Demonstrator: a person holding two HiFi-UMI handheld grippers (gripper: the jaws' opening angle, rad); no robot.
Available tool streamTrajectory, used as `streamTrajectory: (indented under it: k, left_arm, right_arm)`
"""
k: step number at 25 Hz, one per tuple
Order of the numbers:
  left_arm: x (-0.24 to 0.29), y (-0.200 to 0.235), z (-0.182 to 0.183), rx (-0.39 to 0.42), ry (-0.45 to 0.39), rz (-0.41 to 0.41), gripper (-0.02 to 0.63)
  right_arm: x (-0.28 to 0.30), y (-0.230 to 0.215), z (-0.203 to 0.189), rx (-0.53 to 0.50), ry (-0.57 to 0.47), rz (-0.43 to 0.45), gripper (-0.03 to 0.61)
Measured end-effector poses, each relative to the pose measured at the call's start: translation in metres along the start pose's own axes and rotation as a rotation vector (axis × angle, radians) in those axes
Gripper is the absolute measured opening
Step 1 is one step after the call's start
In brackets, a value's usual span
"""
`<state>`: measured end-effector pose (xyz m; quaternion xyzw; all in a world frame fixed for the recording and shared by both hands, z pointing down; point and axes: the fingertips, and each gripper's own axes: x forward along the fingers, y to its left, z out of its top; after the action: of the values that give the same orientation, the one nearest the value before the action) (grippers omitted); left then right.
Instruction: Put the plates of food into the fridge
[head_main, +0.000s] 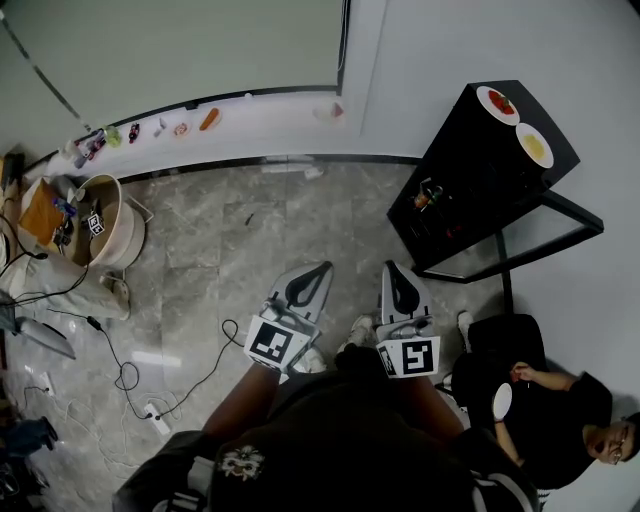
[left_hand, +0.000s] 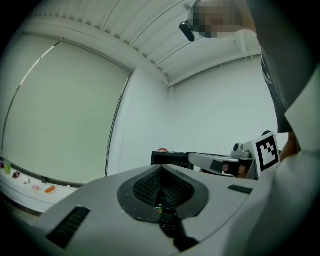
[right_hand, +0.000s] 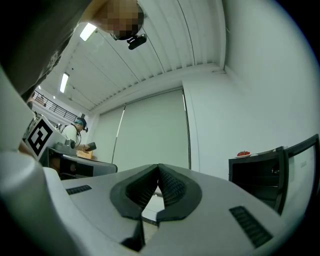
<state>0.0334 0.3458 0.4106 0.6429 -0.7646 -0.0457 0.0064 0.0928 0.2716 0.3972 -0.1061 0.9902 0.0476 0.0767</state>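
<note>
While none of the job is done yet, you are placed well to begin. Nearest you, at the lower middle of the head view, your left gripper (head_main: 322, 272) and right gripper (head_main: 393, 270) sit side by side, both pointing toward the top of the frame. Each gripper's own view shows its jaws closed tip to tip with nothing between them, so you carry no plate.

Beyond them lies a stretch of floor (head_main: 220, 230), and a seated person (head_main: 540, 400) is at the lower right, beside your path.

Farther off, at the upper right, stands the fridge (head_main: 470, 170), well apart from both grippers. Its door (head_main: 575, 212) looks swung open toward the lower right, so that step seems out of the way. Some small things (head_main: 428, 196) sit inside, too small to name.

On the fridge's top, at the far upper right, rest the red plate (head_main: 498, 103) and, just beside it, the yellow plate (head_main: 534, 146). Neither is inside. As I judge it, everything is left for you: close the gap to the fridge, open a pair of jaws, lift each plate off the top and set it within.
</note>
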Motion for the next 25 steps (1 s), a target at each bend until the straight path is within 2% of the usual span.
streamTrajectory:
  k: [3,9,16,19,25]
  left_arm:
    - [0.014,0.004,0.001,0.012,-0.002,-0.007,0.021]
    - [0.046,0.026,0.005,0.025,-0.014,0.048,0.021]
    - [0.09,0.04,0.002,0.034,0.02,0.05,0.021]
    - [0.108,0.045,0.006,0.032,-0.004,0.048,0.021]
    - [0.143,0.058,0.001,0.023,0.012,0.041,0.021]
  right_arm:
    - [0.009,-0.012,-0.004,0.011,-0.005,-0.006,0.023]
    - [0.035,-0.038,-0.02,0.042,-0.001,0.004,0.023]
    - [0.068,-0.072,-0.025,0.059,-0.007,0.022,0.023]
    - [0.081,-0.086,-0.031,0.086,-0.004,0.019,0.023]
    - [0.102,-0.114,-0.044,0.094,0.007,0.003,0.023]
